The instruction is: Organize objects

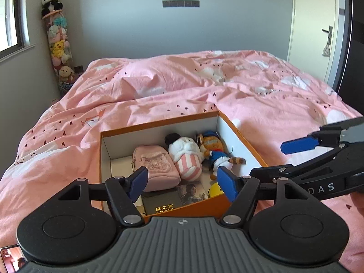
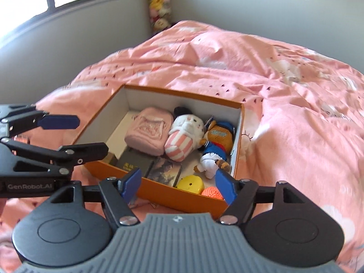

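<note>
Left wrist view: both tongs, left [image 1: 180, 183] and right [image 2: 176, 183], gape wide and empty over the orange cardboard box [image 1: 159, 124] on the pink bed [image 1: 261, 91]. Inside, left to right: pink fabric pouch [image 1: 153, 167], striped plush doll [image 1: 187, 157], orange plush bear [image 1: 212, 146]; all likely light, soft, best pinched mid-body.

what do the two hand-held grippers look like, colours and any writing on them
Both match: the left hand-held gripper and right hand-held gripper have black metal linkage arms with silver pivot screws, blue flat finger pads, round black side discs and a ribbed grey body. White lettering on the sides reads "GenRobot.AI" on the left, "DAS" on the right. No cables or sleeves show.
</note>
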`<state>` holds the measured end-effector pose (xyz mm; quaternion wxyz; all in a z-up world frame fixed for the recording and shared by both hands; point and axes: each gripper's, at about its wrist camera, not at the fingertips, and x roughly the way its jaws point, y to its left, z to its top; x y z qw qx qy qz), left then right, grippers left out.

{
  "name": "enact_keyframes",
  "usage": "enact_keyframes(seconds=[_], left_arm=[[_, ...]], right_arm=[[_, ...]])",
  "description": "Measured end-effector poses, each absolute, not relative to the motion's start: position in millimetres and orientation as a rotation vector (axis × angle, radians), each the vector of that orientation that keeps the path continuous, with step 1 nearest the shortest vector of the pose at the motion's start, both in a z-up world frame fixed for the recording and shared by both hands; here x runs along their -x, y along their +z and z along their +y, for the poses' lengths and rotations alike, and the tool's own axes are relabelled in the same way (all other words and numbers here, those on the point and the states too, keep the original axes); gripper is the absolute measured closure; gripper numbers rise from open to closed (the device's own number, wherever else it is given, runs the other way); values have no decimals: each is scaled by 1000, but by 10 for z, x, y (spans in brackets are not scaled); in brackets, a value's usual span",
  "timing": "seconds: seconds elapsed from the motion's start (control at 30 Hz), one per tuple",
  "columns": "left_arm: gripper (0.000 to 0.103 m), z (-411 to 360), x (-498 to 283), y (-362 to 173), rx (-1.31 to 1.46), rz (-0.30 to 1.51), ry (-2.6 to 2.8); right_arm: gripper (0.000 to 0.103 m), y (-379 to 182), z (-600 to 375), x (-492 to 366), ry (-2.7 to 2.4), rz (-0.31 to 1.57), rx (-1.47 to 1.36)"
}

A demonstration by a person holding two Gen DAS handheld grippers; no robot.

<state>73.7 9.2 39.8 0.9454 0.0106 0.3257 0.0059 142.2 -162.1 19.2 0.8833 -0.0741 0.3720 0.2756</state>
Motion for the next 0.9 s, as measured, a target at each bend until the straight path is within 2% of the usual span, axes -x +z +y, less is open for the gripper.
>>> enact_keyframes(seconds=[0.13,0.37,0.9], left_arm=[[15,152,-616,374,5,598,33],[14,355,-429,258,70,538,118],[13,562,-362,-124,103,644,233]], right_arm=[[22,190,-1688,-1245,513,712,65],[15,110,-1672,-972,403,602,12],[9,-241,-1466,-716,297,591,35]])
